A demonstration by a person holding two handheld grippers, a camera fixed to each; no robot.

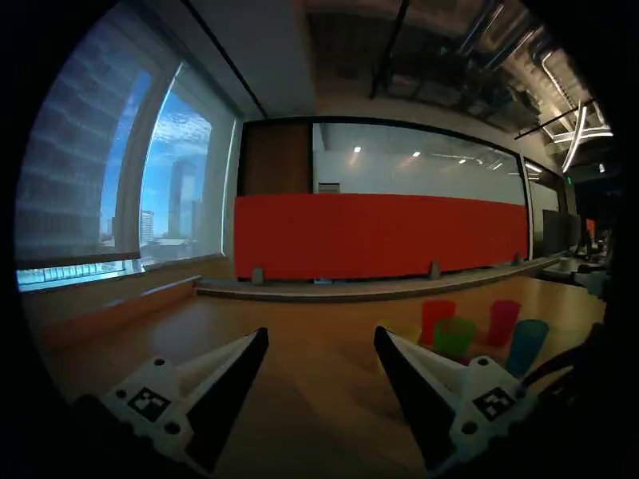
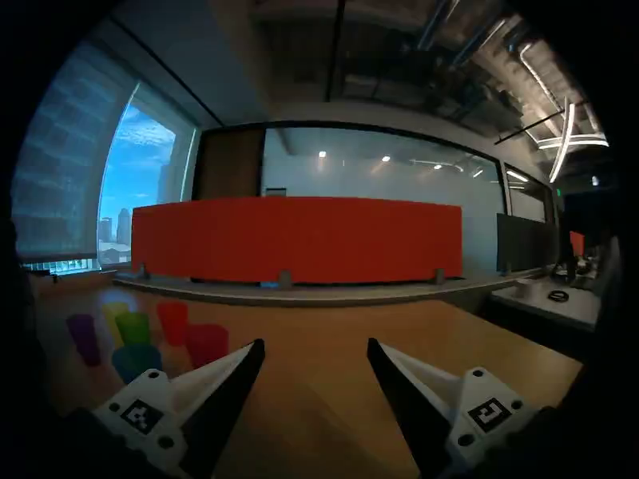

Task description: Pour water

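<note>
1. While blue sky fills the window (image 1: 176,191) left of the red panel (image 1: 375,235), the left gripper (image 1: 320,330) hangs low over a wooden table (image 1: 311,399). Its jaws are spread wide, with bare tabletop between them.
2. In the left gripper view, four cups stand on the table in front of the panel, toward its right end: an orange cup (image 1: 438,313), a green cup (image 1: 454,335), a red cup (image 1: 503,319) and a teal cup (image 1: 527,345). The teal cup stands farthest from the panel.
3. The right gripper (image 2: 315,342) points at the panel's middle, its jaws likewise wide apart over bare wood.
4. In the right gripper view, the cups cluster in front of the panel's left end. A purple cup (image 2: 84,337) and a yellow cup (image 2: 113,314) stand at the cluster's left side.
5. All the cups stand upright. Whether any holds water cannot be told.
6. In both views the cups lie between the grippers and the panel, apart from every finger.
</note>
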